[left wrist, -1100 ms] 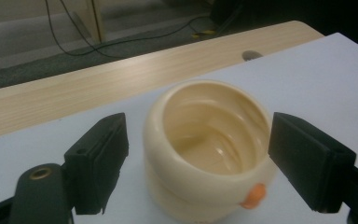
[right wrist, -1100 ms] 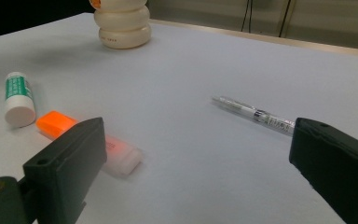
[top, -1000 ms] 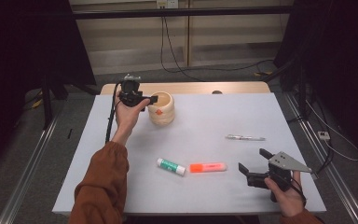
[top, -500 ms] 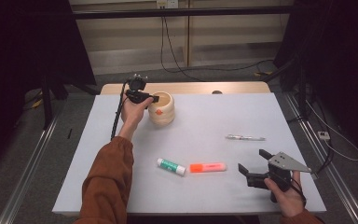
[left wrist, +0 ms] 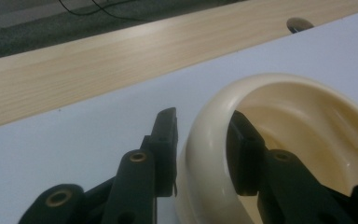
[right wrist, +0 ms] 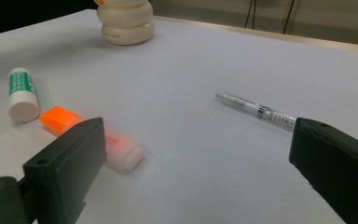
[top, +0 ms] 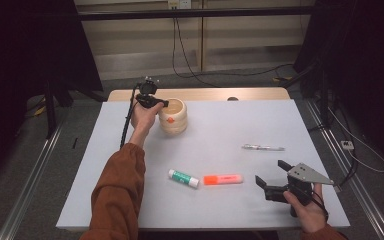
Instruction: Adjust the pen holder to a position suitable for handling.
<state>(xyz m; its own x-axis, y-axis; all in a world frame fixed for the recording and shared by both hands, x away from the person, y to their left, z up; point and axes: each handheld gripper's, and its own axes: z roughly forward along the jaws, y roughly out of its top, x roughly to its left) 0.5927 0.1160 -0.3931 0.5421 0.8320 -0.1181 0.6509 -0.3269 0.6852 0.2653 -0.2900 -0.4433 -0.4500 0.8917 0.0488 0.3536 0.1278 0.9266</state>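
Tongs first, from the high view: the left tongs (top: 164, 104) straddle the near-left wall of the cream pot (top: 173, 116) at the far left of the white counter (top: 220, 130), and their jaws have just been closing with that wall between them. Low at the right, the right tongs (top: 270, 181) gape with nothing between them, near the orange highlighter (top: 223, 179), the green-labelled glue stick (top: 183, 178) and a clear pen (top: 263, 147).

In the left gripper view, one black jaw sits outside the pot's (left wrist: 279, 140) thick, rounded, glossy rim and one inside; the outer pad looks just short of touching. Squeezing squarely and low should keep the smooth wall from slipping.

From the right gripper view, the pot's (right wrist: 125, 21) outside is ribbed in stacked rings.
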